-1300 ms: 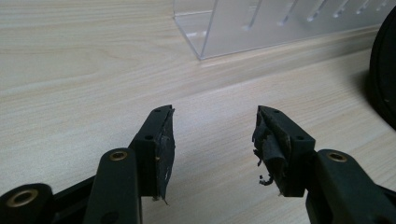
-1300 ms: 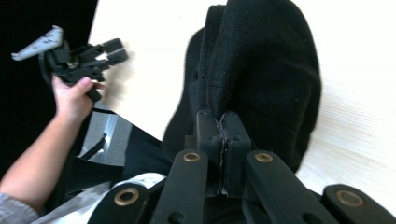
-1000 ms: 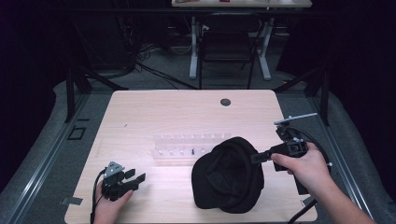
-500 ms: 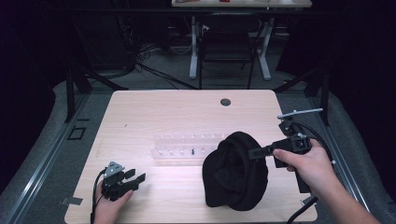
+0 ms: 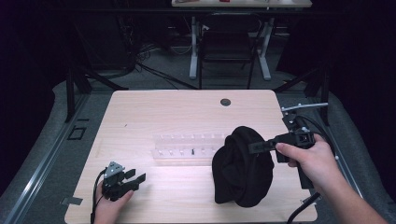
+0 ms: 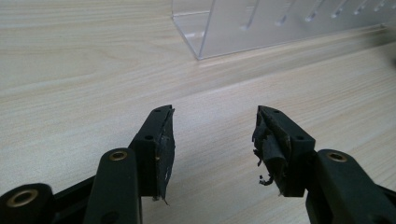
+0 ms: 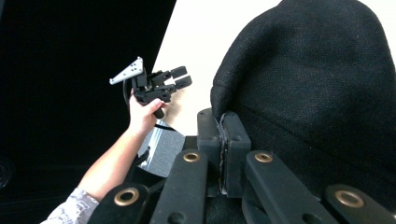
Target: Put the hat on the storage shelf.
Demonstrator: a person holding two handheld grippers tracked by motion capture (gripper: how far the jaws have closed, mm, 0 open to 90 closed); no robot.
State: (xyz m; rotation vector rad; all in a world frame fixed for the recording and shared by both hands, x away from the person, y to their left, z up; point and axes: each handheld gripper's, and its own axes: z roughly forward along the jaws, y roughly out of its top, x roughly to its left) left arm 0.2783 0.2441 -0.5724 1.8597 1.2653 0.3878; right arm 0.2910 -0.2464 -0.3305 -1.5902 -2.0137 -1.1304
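Gripping a fold of the black knit hat (image 5: 243,172), the right gripper (image 5: 254,146) has its 2 jaws pressed together on the fabric's edge, as its own view shows with the jaw tips (image 7: 223,140) closed on a thin seam of cloth. The hat is raised on end at the right of the wooden table (image 5: 154,112), its lower bulk apparently resting on the surface, just right of the clear acrylic rack (image 5: 187,145); whether it touches the rack cannot be told from above. The pinch at the brim looks chosen to lift and turn the soft hat without crushing its crown. The right hand (image 5: 310,156) comes in from the lower right, forearm angled up toward the table's middle, wrist level and gripper pointing left. The left gripper (image 5: 135,179) waits near the front-left corner, jaws parted wide and holding nothing, its worn pads (image 6: 164,149) poised over bare wood with the rack's corner (image 6: 201,28) ahead. The left hand (image 5: 109,205) sits low at the table's edge, gripper aimed right toward the hat, likely ready to take a second hold.
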